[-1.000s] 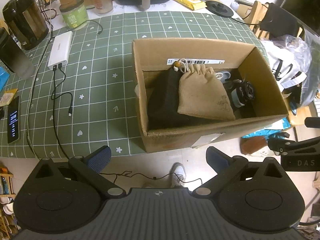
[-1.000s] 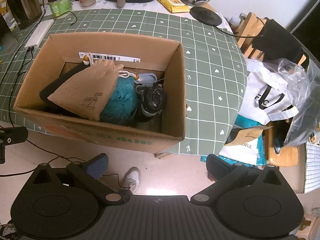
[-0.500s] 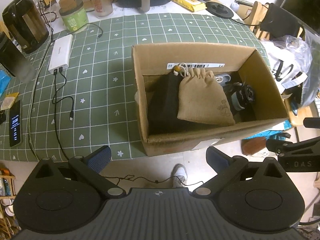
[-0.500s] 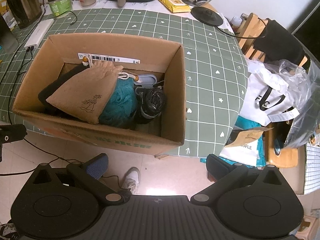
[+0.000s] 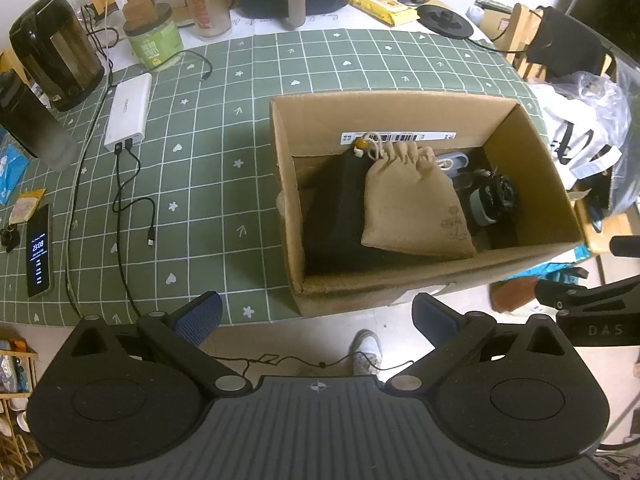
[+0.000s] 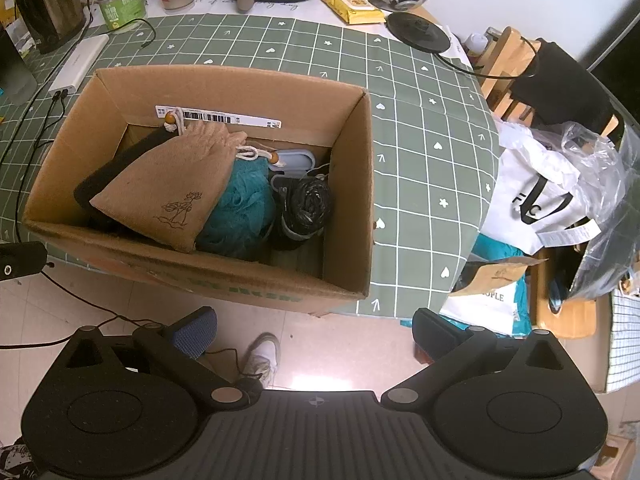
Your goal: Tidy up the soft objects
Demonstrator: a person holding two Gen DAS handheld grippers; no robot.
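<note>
1. Left tongs point(image 5: 316, 312) and right tongs point(image 6: 314, 326) both hang spread and empty, short of the box point(image 5: 520, 132).
2. Ahead of both, a tan pouch point(image 6: 168, 196) lies inside the box on a teal net point(image 6: 244, 204).
3. The box's near wall stands between; a phone point(image 5: 40, 256) lies on the surface, left of the left tongs.

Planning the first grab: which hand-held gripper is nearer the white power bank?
Left. The left hand-held gripper hangs off the table edge nearer the white power bank; the right hand-held gripper sits beyond the cardboard box.

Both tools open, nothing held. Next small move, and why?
Probably lower the right tool toward the tan drawstring pouch: it lies on top in the cardboard box, over the teal mesh, unobstructed. Left tool is also open, outside the box.
</note>
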